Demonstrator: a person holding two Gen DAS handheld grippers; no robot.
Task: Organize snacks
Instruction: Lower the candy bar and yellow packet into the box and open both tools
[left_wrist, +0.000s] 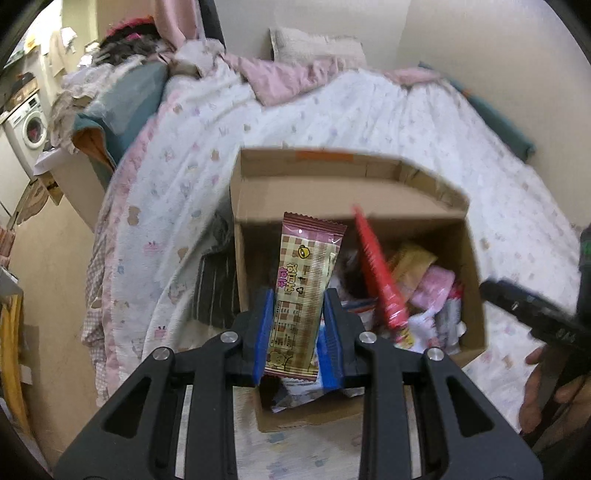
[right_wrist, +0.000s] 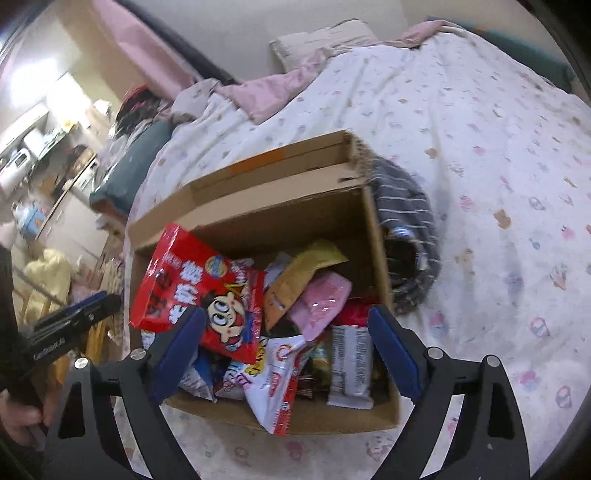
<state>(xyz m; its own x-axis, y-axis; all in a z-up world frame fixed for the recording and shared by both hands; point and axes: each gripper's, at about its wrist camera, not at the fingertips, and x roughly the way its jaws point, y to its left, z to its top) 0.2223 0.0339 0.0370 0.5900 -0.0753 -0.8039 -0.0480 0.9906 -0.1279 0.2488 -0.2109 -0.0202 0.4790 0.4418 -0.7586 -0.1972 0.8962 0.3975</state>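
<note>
Closest in, the left tool (left_wrist: 298, 325) is clamped on a plaid snack bar wrapper (left_wrist: 303, 295) with little bear prints, holding it upright over the near-left corner of the cardboard box (right_wrist: 280, 206). The right tool (right_wrist: 286, 339) has its blue pads spread wide with nothing pinched between them. Right by its left pad, a red snack bag (right_wrist: 201, 291) with a cartoon face sits tilted above the pile in the box. The box is stuffed: a white packet (right_wrist: 277, 380), a grey-white wrapper (right_wrist: 351, 365), a pink pouch (right_wrist: 319, 302) and a tan packet (right_wrist: 299, 277). The box sits on a bed with a patterned quilt (right_wrist: 461, 147). A striped dark cloth (right_wrist: 402, 199) lies against the box's far right side, and a pillow (left_wrist: 317, 46) sits beyond the box by the wall.
</note>
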